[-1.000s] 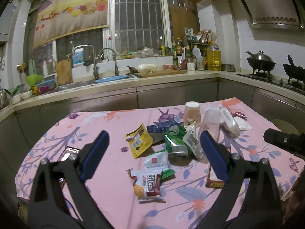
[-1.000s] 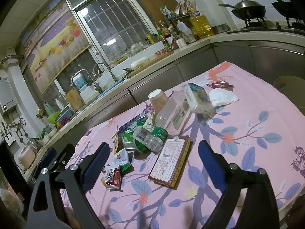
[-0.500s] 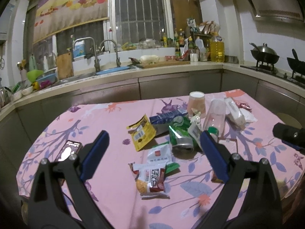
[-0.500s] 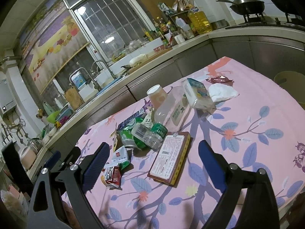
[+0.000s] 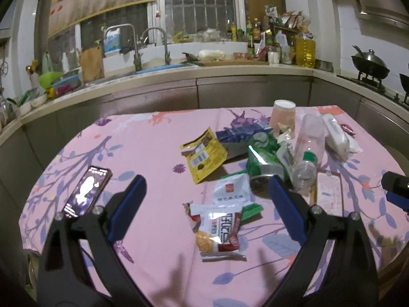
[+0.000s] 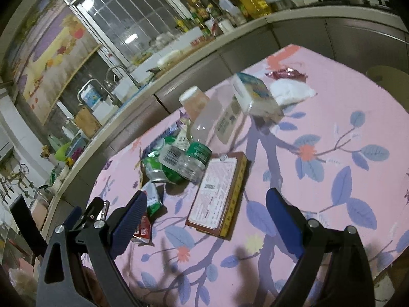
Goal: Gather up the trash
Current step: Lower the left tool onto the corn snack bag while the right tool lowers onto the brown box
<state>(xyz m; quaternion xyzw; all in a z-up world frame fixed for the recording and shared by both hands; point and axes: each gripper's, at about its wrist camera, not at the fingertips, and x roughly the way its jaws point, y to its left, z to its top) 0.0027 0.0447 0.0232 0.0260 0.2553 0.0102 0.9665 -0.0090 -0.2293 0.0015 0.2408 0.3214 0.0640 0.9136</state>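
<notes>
Here the left gripper (image 5: 205, 204) is hovering over the pink flowered table (image 5: 143, 148) with its fingers (image 5: 127, 204) spread wide apart and gripping nothing. The red-and-white snack packet (image 5: 217, 232) is lying flat on the cloth right between those fingers, a little nearer the right one, and the white sachet (image 5: 232, 189) is sitting just beyond it, overlapping a green wrapper (image 5: 251, 209). Farther out, the yellow pouch (image 5: 204, 154), the crushed green can (image 5: 263, 160) and the clear plastic bottle (image 5: 305, 153) are crowding together in a heap, with the paper cup (image 5: 283, 117) standing upside down behind them. A phone (image 5: 87, 192) is lying by itself to the left, just outside the left finger.

The right gripper (image 6: 207, 220) is likewise hanging above the table, fingers (image 6: 283, 220) wide apart and empty. The flat brown box (image 6: 218, 194) is lying between them, its near edge just ahead of the fingertips. The bottle and the can are resting against the box's far corner, and a white carton (image 6: 255, 97) is lying farther back beside a crumpled tissue (image 6: 291, 92).
</notes>
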